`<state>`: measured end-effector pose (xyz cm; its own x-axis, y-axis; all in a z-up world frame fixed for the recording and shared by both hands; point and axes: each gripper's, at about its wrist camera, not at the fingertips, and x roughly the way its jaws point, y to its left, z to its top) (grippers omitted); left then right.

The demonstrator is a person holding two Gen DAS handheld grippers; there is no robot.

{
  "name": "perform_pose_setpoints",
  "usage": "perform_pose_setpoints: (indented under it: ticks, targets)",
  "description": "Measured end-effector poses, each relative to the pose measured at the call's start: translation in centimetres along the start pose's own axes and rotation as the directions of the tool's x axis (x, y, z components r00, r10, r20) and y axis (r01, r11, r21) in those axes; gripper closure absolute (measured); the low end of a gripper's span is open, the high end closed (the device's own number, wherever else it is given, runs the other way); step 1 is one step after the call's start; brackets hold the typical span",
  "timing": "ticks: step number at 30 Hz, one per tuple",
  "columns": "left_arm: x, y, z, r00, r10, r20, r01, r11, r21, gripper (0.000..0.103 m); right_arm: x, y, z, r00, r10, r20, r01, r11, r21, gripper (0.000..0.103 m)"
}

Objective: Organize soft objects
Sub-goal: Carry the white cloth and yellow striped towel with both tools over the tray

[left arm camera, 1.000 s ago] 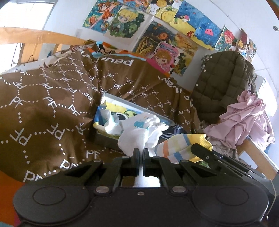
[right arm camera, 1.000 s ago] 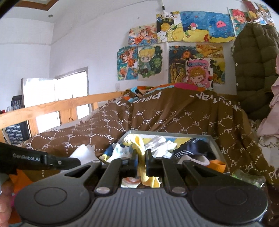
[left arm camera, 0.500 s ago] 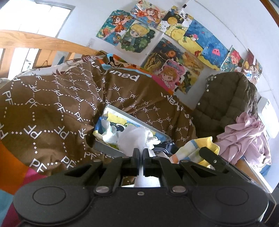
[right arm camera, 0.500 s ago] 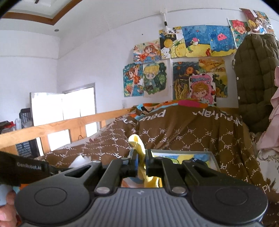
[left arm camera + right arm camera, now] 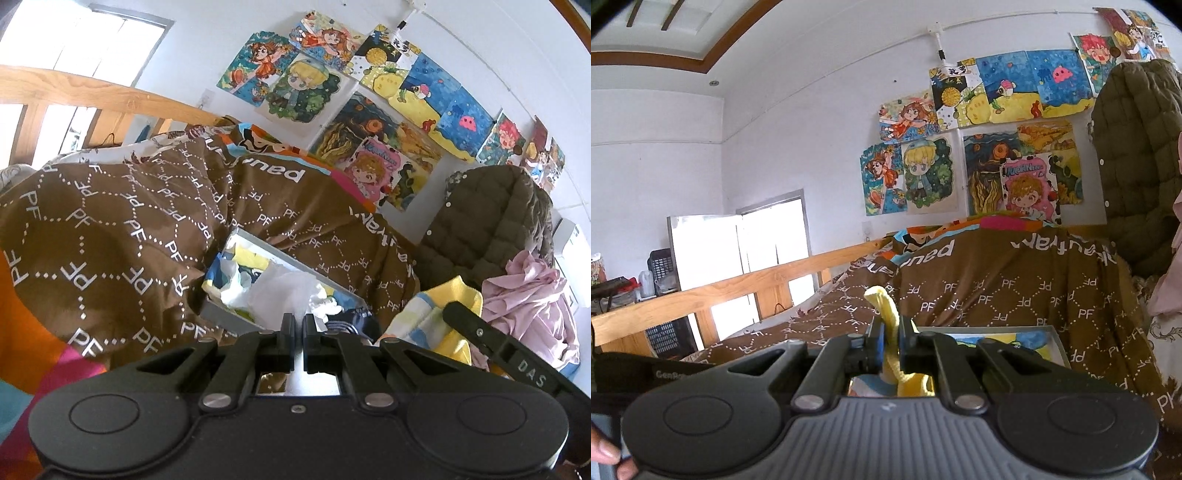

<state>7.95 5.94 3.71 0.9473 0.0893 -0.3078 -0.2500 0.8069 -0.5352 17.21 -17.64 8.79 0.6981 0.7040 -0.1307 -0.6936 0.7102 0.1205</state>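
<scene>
Pinching a yellow sock (image 5: 891, 325), the right gripper (image 5: 891, 341) sits above the box (image 5: 1054, 341); left gripper (image 5: 298, 334) pressed together on something white (image 5: 280, 291).

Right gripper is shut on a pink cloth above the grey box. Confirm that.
Wrong colour. The right gripper is shut on a yellow cloth, not a pink one, as the right wrist view shows. The grey box does lie below it.

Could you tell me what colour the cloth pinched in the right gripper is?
Yellow; the cloth shows best in the right wrist view.
</scene>
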Motion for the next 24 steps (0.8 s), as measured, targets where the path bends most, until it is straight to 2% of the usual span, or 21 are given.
perform_pose_setpoints:
  ticks: [8, 16, 24]
  targets:
    - [3.3, -0.1, 2.7, 1.0, -0.018, 0.007, 0.018, 0.999, 0.032, 0.1, 3.6, 0.5, 2.3, 0.998, 0.053, 0.017, -0.052, 0.998, -0.027, 0.095]
    - [9.5, -0.1, 6.8, 1.0, -0.014, 0.012, 0.013, 0.991, 0.134, 0.1, 11.6, -0.2, 6.3, 0.996, 0.084, 0.032, -0.078, 0.985, -0.155, 0.095]
    - [17.0, 1.5, 9.2, 1.0, -0.017, 0.026, 0.013, 0.99, 0.143, 0.1, 19.9, -2.0, 6.9, 0.999, 0.033, 0.003, -0.031, 0.983, -0.181, 0.095]
